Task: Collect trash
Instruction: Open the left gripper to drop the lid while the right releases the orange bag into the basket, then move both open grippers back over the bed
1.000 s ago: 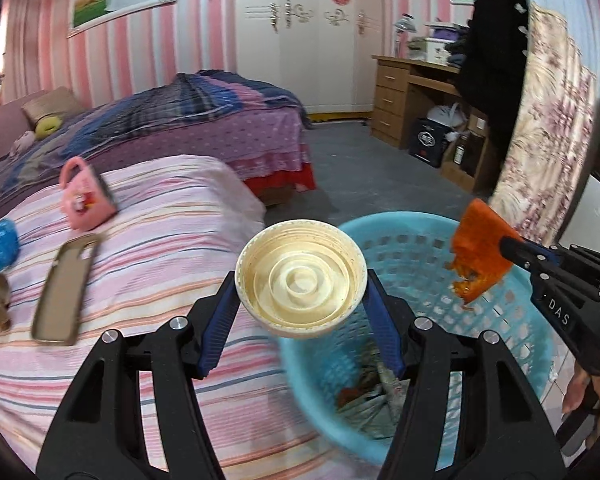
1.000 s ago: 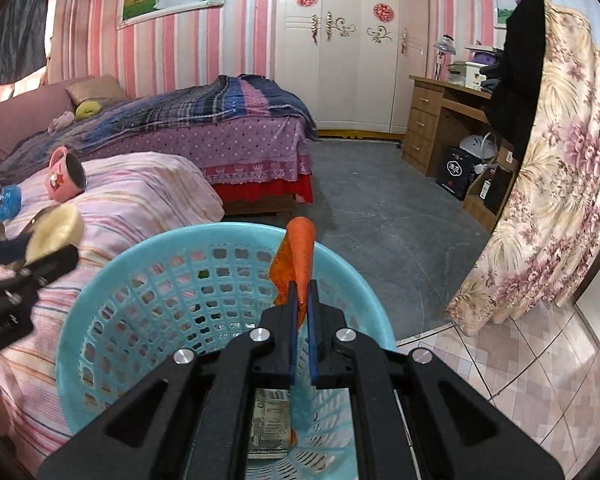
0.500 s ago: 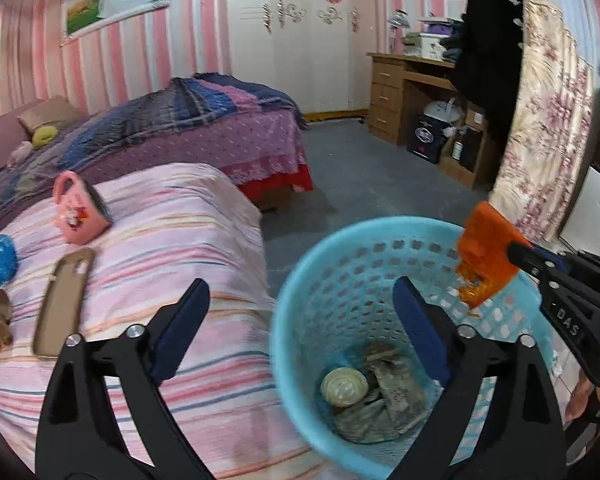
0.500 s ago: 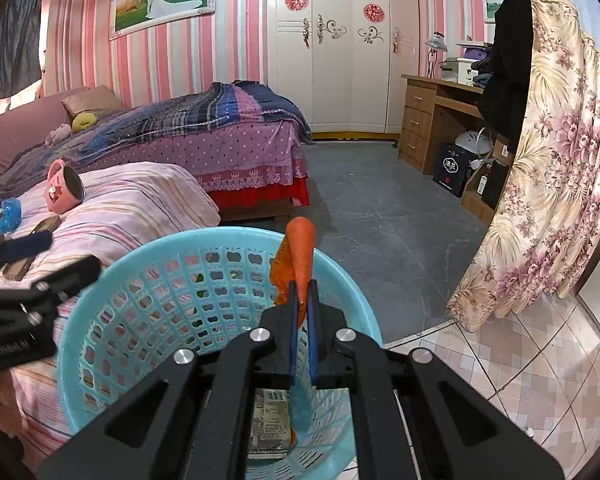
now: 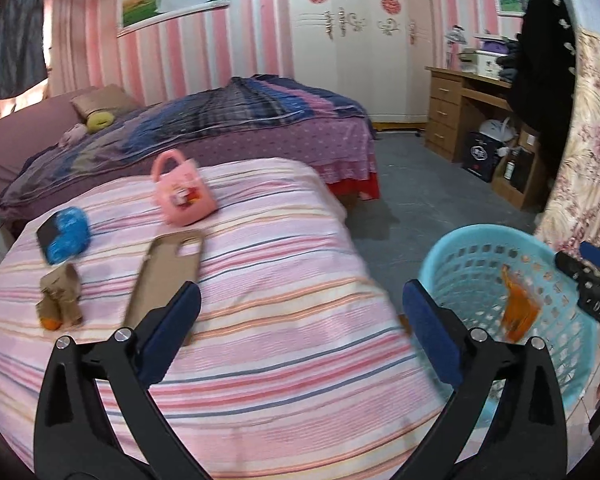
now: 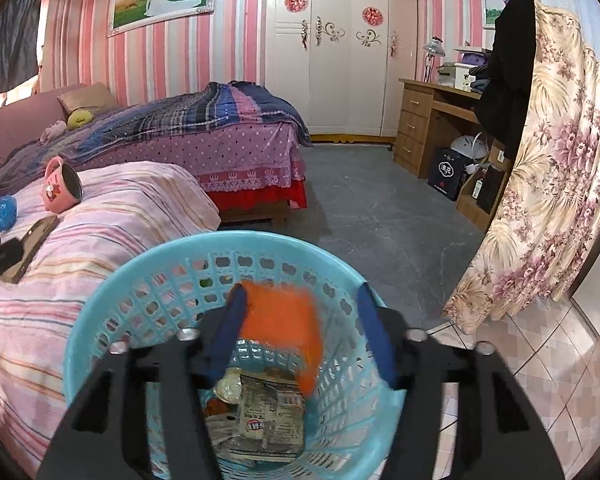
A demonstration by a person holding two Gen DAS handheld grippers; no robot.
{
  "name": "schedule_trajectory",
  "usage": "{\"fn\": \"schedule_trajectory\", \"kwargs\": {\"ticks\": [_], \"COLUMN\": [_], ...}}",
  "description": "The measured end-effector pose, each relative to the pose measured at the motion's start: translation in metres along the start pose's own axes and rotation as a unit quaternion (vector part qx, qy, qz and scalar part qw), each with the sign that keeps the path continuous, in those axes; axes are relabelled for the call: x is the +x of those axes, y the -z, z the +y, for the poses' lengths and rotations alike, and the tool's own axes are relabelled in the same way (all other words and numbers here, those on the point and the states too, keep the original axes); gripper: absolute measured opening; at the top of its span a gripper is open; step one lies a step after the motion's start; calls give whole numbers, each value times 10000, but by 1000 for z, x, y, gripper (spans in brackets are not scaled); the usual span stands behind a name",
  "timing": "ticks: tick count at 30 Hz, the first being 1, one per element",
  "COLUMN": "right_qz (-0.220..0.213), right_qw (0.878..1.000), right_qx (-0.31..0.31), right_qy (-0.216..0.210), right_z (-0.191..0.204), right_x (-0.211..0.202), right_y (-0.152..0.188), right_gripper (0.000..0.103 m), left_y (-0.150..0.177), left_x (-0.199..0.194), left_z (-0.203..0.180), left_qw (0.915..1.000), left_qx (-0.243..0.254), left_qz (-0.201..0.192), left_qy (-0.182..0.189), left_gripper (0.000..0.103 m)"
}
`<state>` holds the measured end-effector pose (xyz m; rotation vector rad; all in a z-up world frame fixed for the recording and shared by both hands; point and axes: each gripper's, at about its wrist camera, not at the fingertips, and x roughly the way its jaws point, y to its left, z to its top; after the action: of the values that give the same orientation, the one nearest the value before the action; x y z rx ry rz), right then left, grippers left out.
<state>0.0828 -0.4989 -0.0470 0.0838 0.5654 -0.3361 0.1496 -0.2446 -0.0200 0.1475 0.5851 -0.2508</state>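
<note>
A light blue mesh basket [image 6: 140, 272] stands on the floor beside the striped bed [image 5: 284, 320]. My right gripper [image 6: 302, 306] hangs over the basket [image 5: 496, 248], its jaws opening. The orange wrapper [image 6: 284, 320] falls loose between them, and no pad presses on it. The left wrist view shows the wrapper [image 5: 518, 312] inside the basket. Printed wrappers [image 6: 272, 412] and a cream lid [image 6: 228, 388] lie at the bottom. My left gripper [image 5: 300, 304] is over the bed with its jaws opening wide and nothing between them.
On the bed lie a brown phone case [image 5: 168, 272], a pink mug [image 5: 180, 196], a blue object [image 5: 66, 232] and crumpled brown paper [image 5: 58, 300]. A second bed [image 5: 240, 120] stands behind, a wooden desk [image 6: 432, 120] at the right and a floral curtain [image 6: 540, 200] near the basket.
My left gripper let the cream lid drop into the basket, then swung left over the bed. My right gripper opened and the orange wrapper dropped from it.
</note>
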Motion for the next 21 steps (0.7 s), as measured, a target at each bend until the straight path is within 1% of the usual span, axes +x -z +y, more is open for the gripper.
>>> {"fn": "schedule_trajectory", "kwargs": {"ticks": [1,3,6,8,9,12,15,17,18,21], "right_qz": [-4,-27,-66,-93,-108,-123,-153,-163,-160,-161], "right_qw": [10000,9999,9999,9999,9999,9999,9995,9992,9986,9975], "right_qx": [29,79,96,71,20,-34,-112,-183,-295,-477], "right_qy": [21,66,125,122,95,19,-238,-329,-413,-506], "right_z": [3,7,23,31,43,58,86,98,112,135], "right_x": [-1,-2,-4,-5,-5,-9,-12,-14,-14,-15], "right_y": [-1,0,-3,-4,-6,-7,-12,-12,-13,-12], "right_gripper": [60,77,86,91,93,94,95,96,96,96], "left_y": [2,5,7,9,10,12,15,18,19,25], "left_x": [-2,-5,-12,-19,-21,-30,-35,-37,-38,-39], "left_z": [8,22,47,65,75,103,131,150,158,182], "left_qw": [10000,9998,9991,9984,9979,9963,9940,9923,9917,9898], "left_qx": [-37,-101,-208,-287,-329,-428,-534,-622,-651,-685], "left_qz": [8,14,21,0,-10,-30,-25,-19,-17,-17], "left_qy": [-59,-180,-359,-494,-550,-751,-957,-1069,-1105,-1246], "left_gripper": [97,97,97,97,97,97,97,97,97,97]}}
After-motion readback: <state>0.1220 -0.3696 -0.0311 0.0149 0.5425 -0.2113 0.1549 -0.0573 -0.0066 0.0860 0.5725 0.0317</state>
